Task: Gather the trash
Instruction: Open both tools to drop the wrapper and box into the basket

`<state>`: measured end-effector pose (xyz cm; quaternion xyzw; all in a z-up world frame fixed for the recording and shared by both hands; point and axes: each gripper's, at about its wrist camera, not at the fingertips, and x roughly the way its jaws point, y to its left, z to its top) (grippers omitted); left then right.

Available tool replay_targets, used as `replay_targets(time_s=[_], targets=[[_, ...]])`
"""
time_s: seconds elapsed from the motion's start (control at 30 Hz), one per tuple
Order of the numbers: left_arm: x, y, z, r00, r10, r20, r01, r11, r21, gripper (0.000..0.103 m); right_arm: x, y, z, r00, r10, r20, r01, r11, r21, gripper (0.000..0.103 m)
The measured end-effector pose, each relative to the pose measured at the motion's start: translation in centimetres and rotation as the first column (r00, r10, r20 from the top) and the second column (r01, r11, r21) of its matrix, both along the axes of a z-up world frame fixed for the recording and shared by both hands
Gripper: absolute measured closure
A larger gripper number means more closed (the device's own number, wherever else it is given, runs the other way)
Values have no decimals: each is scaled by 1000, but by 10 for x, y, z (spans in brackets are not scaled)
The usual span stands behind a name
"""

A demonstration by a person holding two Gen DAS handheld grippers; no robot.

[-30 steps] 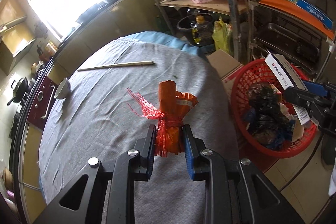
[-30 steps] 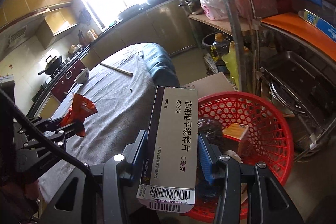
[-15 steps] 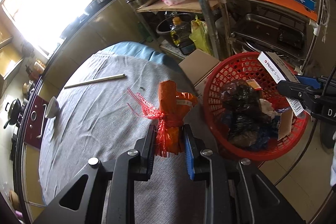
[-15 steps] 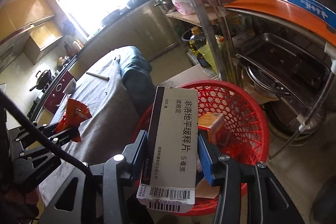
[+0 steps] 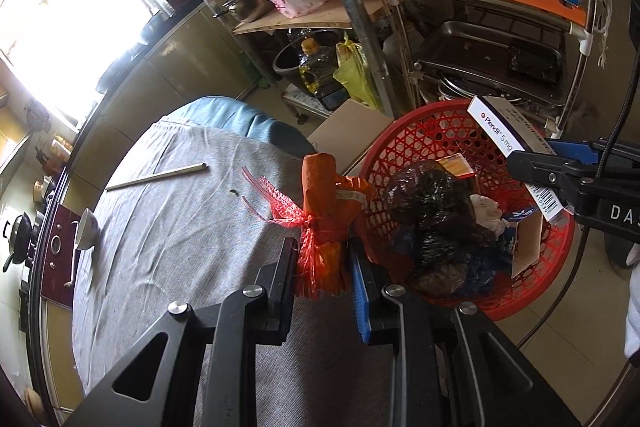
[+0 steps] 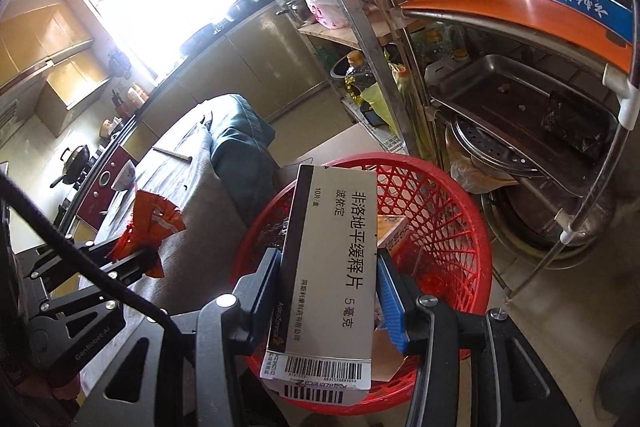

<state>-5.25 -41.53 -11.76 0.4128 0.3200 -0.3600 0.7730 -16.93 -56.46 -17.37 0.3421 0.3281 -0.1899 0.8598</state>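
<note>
My left gripper (image 5: 323, 259) is shut on an orange wrapper bundle (image 5: 320, 195) tied with red mesh netting, held above the edge of the grey-clothed table (image 5: 168, 239), just left of the red basket (image 5: 532, 291). My right gripper (image 6: 326, 283) is shut on a white medicine box (image 6: 336, 259) with black print and a barcode, held over the red basket (image 6: 448, 227). The basket stands on the floor and holds dark plastic bags, crumpled paper and small cartons. In the left wrist view the medicine box (image 5: 504, 131) and the right gripper (image 5: 560, 171) hang over the basket's far rim.
A metal shelf rack (image 5: 472, 39) with trays, pots and bags stands right behind the basket. A flat cardboard piece (image 5: 348, 135) lies between table and basket. On the table lie a pair of chopsticks (image 5: 156, 177) and a small bowl (image 5: 86, 229). An oil bottle (image 5: 314, 67) sits under the rack.
Both grippers have moved toward the basket and rolled a little. The box now hangs over the basket's inside, and the orange bundle sits closer to its rim. Both grips are unchanged.
</note>
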Motion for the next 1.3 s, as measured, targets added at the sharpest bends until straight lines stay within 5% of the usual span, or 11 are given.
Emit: replay_targets(time_s=[1.0, 1.3], targets=[[2, -28, -32, 995, -34, -93, 37, 999, 30, 77, -8, -17, -16, 998, -51, -21, 52, 997, 51, 53], [1, -36, -38, 971, -79, -226, 81, 997, 1, 76, -9, -20, -17, 998, -66, -13, 67, 995, 72, 53]])
